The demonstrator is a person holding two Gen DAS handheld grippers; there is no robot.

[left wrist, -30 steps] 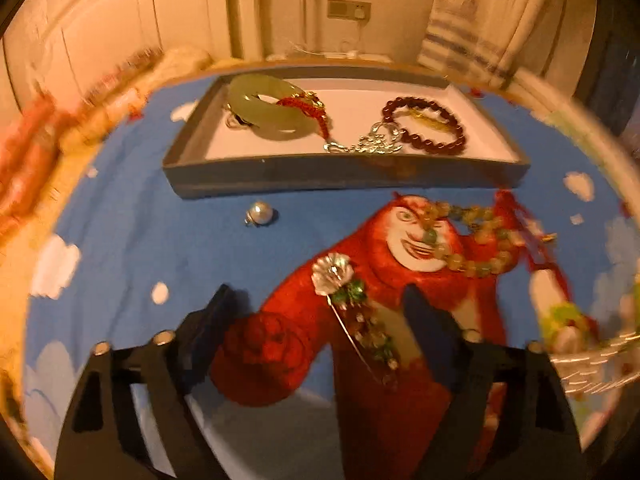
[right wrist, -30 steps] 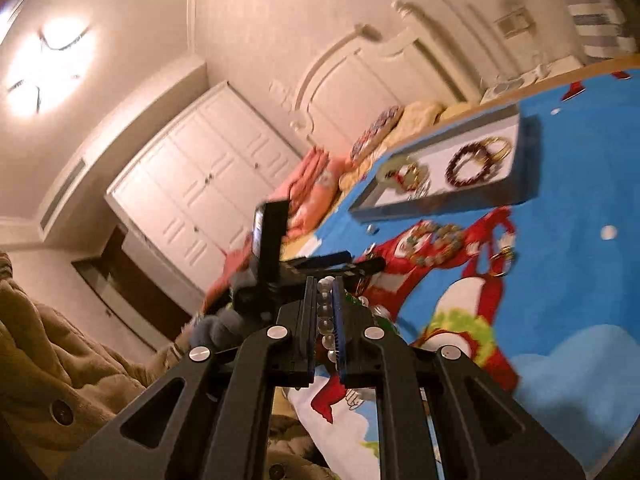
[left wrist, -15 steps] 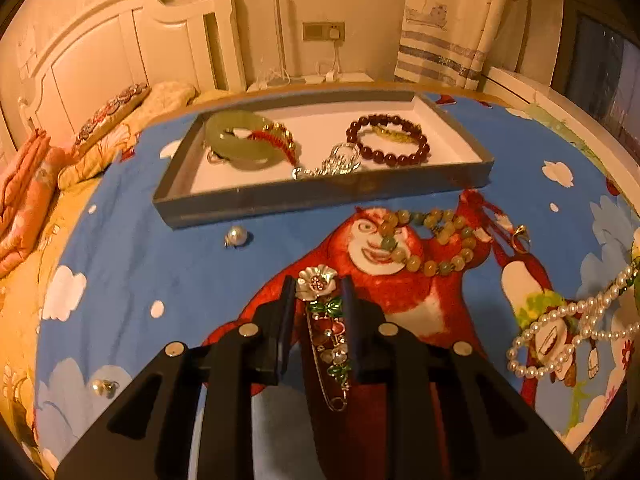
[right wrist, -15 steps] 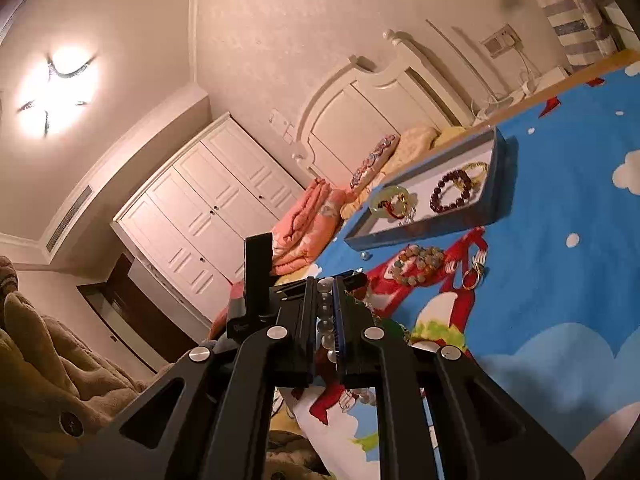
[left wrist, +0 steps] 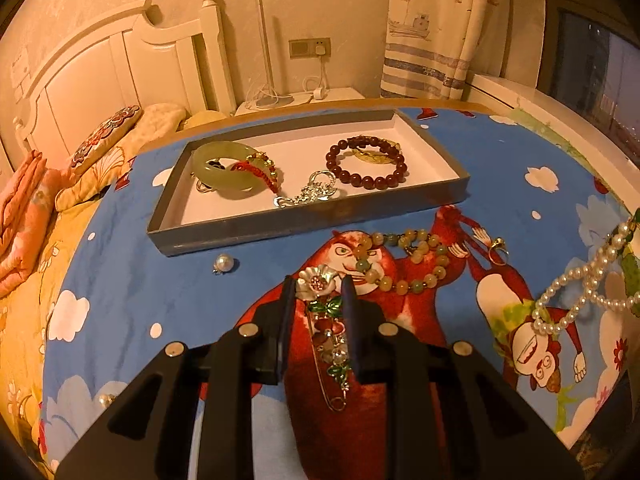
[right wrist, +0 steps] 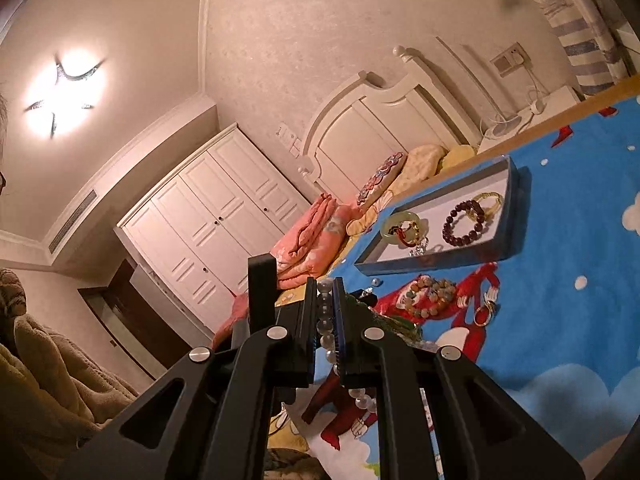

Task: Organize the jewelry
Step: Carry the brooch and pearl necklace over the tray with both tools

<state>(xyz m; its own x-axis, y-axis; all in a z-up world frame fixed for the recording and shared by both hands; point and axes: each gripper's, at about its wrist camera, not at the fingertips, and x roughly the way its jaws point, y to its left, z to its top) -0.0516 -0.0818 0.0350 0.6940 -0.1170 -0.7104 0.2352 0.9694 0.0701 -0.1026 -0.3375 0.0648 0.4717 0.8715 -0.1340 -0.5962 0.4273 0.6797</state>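
Observation:
My left gripper (left wrist: 318,286) is shut on a flower brooch (left wrist: 325,312) with green leaves and a long gold pin, held above the blue cartoon cloth. Beyond it lies a grey tray (left wrist: 296,227) holding a jade bangle (left wrist: 226,168), a silver chain (left wrist: 308,192) and a dark red bead bracelet (left wrist: 366,164). My right gripper (right wrist: 325,290) is shut on a pearl necklace (right wrist: 326,322), whose strand hangs at the right of the left wrist view (left wrist: 588,280). The tray also shows in the right wrist view (right wrist: 432,266).
On the cloth lie a yellow-green bead necklace (left wrist: 404,260), a gold ring (left wrist: 498,246), a loose pearl (left wrist: 224,263) and a small pearl earring (left wrist: 106,400). A bed with pillows (left wrist: 104,136) lies left. A nightstand (left wrist: 300,100) stands behind.
My left gripper closed around the brooch and lifted it, and the view pulled back from the tray. My right gripper kept hold of the pearls and tilted slightly.

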